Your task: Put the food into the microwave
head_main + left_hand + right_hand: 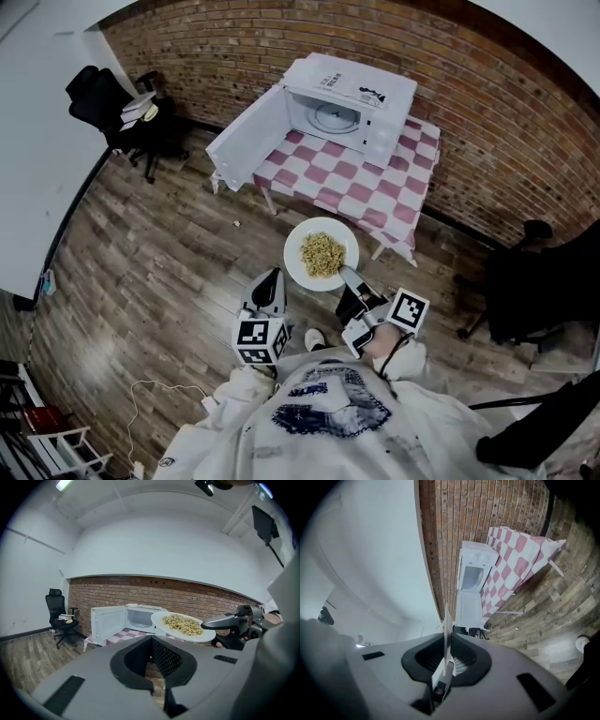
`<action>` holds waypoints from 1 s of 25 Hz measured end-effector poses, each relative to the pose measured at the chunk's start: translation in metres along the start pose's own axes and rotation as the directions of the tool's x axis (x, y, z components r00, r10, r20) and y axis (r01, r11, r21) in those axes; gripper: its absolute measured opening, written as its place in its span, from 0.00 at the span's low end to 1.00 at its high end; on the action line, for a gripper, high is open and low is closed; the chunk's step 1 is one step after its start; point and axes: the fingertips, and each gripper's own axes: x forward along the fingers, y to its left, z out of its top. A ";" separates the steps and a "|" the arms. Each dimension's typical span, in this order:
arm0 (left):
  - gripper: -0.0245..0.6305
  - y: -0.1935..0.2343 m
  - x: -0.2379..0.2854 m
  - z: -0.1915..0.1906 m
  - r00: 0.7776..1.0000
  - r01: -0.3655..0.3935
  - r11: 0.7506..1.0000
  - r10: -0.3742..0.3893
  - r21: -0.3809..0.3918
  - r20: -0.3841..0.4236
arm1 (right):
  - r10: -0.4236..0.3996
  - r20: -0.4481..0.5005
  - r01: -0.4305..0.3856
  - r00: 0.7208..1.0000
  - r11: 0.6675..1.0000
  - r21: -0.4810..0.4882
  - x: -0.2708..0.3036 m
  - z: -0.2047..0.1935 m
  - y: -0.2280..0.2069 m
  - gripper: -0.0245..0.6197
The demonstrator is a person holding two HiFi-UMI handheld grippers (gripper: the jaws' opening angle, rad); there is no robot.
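A white plate (298, 265) with a heap of noodles (322, 253) hangs in the air over the wooden floor, short of the table. My right gripper (349, 277) is shut on the plate's near rim. In the right gripper view the plate (446, 634) stands edge-on between the jaws. My left gripper (272, 283) is beside the plate, to its left, shut and holding nothing. The white microwave (352, 103) stands on a pink-and-white checked table (366, 192) with its door (248, 136) swung wide open to the left. The left gripper view shows the plate (206, 633) in front of the microwave (140, 616).
A brick wall runs behind the table. A black office chair (117, 108) with things on its seat stands at the far left, and another black chair (534, 281) stands on the right. A white cable (159, 394) lies on the floor at the lower left.
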 end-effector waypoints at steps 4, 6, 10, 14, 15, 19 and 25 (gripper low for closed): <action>0.05 0.014 0.007 -0.004 1.000 0.012 1.000 -0.012 -0.016 -0.005 | -0.017 0.016 0.017 1.000 1.000 0.009 0.010 -0.001 -0.006 0.10; 0.05 0.017 0.011 -0.004 1.000 0.021 1.000 -0.022 -0.018 -0.008 | -0.023 0.027 0.023 0.999 1.000 0.005 0.013 0.001 -0.007 0.10; 0.05 0.022 0.020 -0.004 0.999 0.035 0.999 -0.035 -0.023 -0.011 | -0.026 0.034 0.025 0.999 1.000 0.004 0.023 0.003 -0.007 0.10; 0.05 0.031 0.030 -0.006 0.999 0.035 0.999 -0.036 -0.027 -0.024 | -0.041 0.028 0.041 0.999 0.999 0.014 0.036 0.006 -0.017 0.10; 0.05 0.035 0.033 -0.006 0.999 0.030 0.999 -0.031 -0.030 -0.026 | -0.042 0.024 0.041 0.999 0.999 0.014 0.040 0.007 -0.018 0.10; 0.05 0.048 0.049 -0.004 0.999 0.020 0.999 -0.021 -0.033 -0.031 | -0.037 0.014 0.036 0.999 0.999 0.019 0.059 0.014 -0.022 0.10; 0.05 0.062 0.090 0.007 0.999 0.032 0.999 -0.033 -0.015 -0.041 | -0.040 0.029 0.039 0.999 0.999 0.027 0.092 0.043 -0.031 0.10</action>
